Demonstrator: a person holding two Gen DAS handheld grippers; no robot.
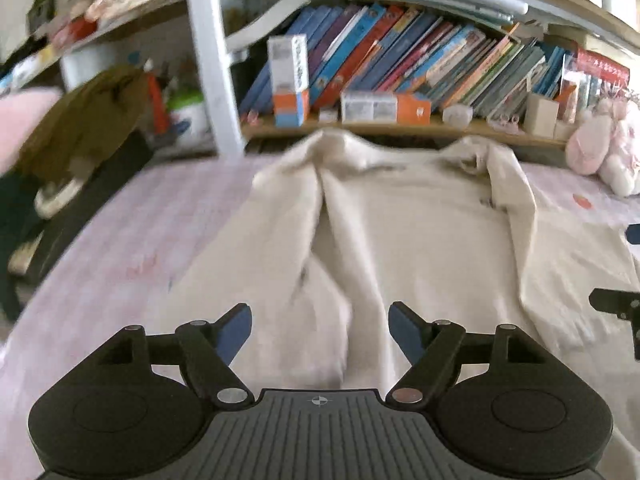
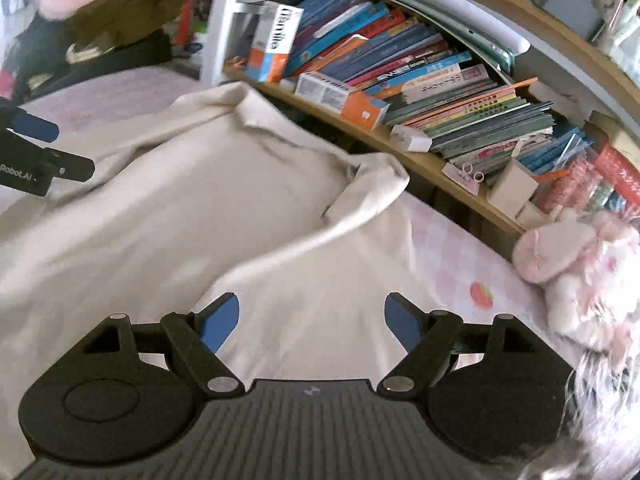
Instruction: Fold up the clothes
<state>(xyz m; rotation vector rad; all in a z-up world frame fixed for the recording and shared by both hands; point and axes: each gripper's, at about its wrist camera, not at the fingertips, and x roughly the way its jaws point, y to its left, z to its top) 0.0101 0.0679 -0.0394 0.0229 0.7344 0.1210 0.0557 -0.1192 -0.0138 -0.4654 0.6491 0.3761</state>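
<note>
Both sleeves of the cream long-sleeved cotton top [image 1: 420,216] lie folded inward on the pink checked bedsheet [image 1: 120,248] — left gripper [image 1: 320,330] and right gripper [image 2: 312,322] spread wide, empty — body fold likely remains.

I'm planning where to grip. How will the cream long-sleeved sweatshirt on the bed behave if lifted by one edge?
The cream long-sleeved sweatshirt is probably floppy: its sleeves lie folded inward in soft creases, so it should sag. The thick-looking fabric suggests moderate weight. On the pink checked bedsheet it would likely drag and bunch, not slide cleanly.
</note>
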